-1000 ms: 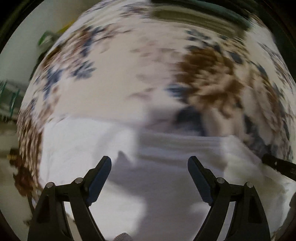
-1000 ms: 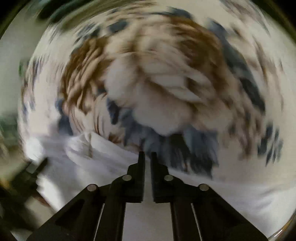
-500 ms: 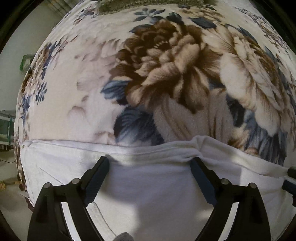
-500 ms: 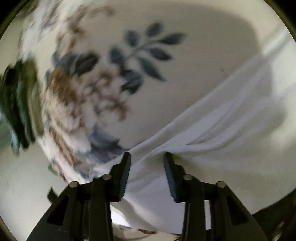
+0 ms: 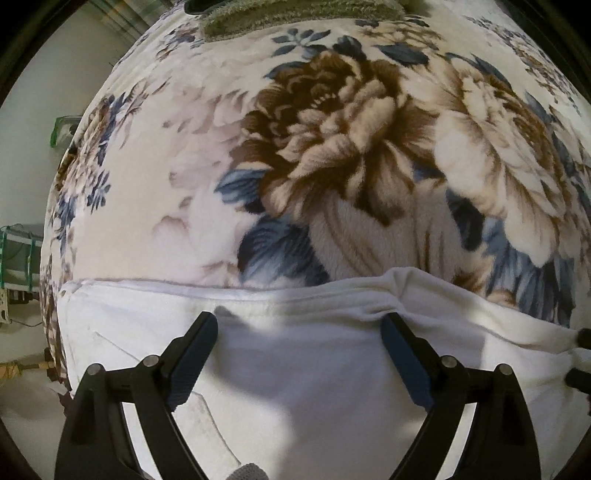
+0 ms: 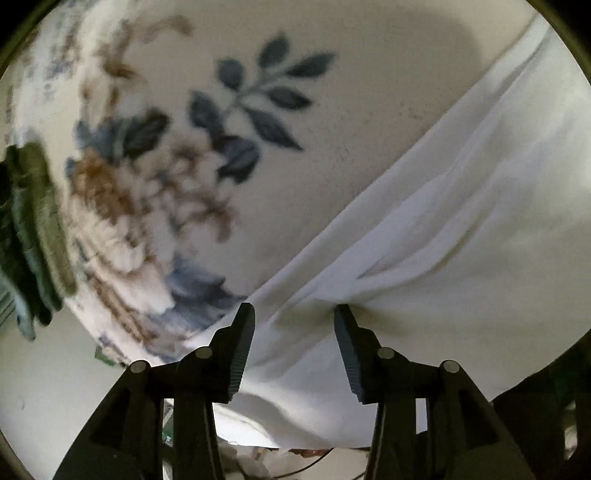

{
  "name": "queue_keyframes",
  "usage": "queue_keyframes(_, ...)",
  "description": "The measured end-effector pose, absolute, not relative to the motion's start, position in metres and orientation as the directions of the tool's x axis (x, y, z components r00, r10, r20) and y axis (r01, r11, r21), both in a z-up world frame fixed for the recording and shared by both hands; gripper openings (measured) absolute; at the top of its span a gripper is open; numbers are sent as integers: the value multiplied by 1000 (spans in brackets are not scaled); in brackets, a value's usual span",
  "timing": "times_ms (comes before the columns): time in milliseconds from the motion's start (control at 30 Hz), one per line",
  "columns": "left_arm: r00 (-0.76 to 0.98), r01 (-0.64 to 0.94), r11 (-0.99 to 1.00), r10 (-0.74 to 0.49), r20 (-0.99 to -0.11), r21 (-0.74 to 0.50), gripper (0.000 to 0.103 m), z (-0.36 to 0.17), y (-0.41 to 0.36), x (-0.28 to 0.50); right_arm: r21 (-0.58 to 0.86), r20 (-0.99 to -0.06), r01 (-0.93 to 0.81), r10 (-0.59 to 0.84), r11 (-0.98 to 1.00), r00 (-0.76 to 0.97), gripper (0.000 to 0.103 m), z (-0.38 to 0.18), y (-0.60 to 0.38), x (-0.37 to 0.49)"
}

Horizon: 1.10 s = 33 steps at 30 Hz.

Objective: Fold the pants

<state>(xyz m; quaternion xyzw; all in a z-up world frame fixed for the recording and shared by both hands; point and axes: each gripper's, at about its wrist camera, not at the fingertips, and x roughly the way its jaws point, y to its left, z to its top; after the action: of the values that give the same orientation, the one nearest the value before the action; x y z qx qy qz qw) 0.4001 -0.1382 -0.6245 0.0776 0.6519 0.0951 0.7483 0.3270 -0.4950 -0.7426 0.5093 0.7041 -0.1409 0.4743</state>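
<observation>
The white pants (image 5: 314, 369) lie flat on a floral blanket (image 5: 332, 147), their hemmed top edge running left to right. My left gripper (image 5: 299, 325) is open and empty, its fingers spread just above the cloth near that edge. In the right wrist view the pants (image 6: 461, 221) show creases that gather toward my right gripper (image 6: 295, 314). It is open, its fingers straddling a ridge of cloth without pinching it. The tips of the right gripper (image 5: 580, 354) show at the far right of the left wrist view.
A green towel or cloth (image 5: 295, 18) lies at the far end of the blanket, also at the left of the right wrist view (image 6: 33, 229). The blanket edge drops to a pale floor (image 5: 22, 398) on the left, with a shelf (image 5: 18, 254) beyond.
My right gripper has opened from shut and swung round to the pants' side edge, widening further in the last half second. My left gripper stayed open and steadied over the top edge.
</observation>
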Motion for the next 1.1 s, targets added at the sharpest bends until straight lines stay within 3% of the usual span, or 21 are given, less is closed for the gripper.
queue_keyframes(33, 132, -43, 969, 245, -960, 242, 91, -622, -139, 400, 266, -817, 856, 575, 443, -44, 46, -747, -494, 327)
queue_keyframes(67, 131, -43, 969, 248, -960, 245, 91, -622, -139, 400, 241, -828, 864, 558, 441, -54, 33, -749, -497, 324)
queue_keyframes(167, 125, -47, 968, 252, -960, 248, 91, -626, -141, 400, 180, -861, 877, 503, 445, -79, 17, -743, -495, 321)
queue_keyframes(500, 125, -48, 969, 248, -961, 244, 92, -631, -138, 404, 226, -890, 867, 456, 443, -2, 13, -718, -499, 327)
queue_keyframes(600, 122, -50, 968, 251, -960, 247, 93, -631, -137, 405, 232, -877, 869, 480, 438, -7, 16, -729, -501, 330)
queue_keyframes(733, 128, -74, 976, 215, -968, 207, 93, -611, -133, 392, 435, -795, 783, 597, 445, 102, 46, -715, -515, 319)
queue_keyframes(767, 135, -76, 980, 192, -972, 183, 93, -604, -135, 385, 462, -798, 759, 588, 458, 131, 48, -702, -525, 308)
queue_keyframes(933, 136, -27, 992, 125, -983, 122, 93, -587, -171, 343, 401, -905, 768, 344, 499, 249, 49, -640, -623, 193)
queue_keyframes(1033, 113, 27, 993, 111, -987, 115, 93, -595, -202, 324, 308, -951, 843, 158, 442, 264, 49, -625, -684, 116)
queue_keyframes(1100, 85, 63, 991, 108, -990, 114, 93, -604, -224, 316, 290, -957, 859, 115, 423, 266, 49, -624, -719, 93)
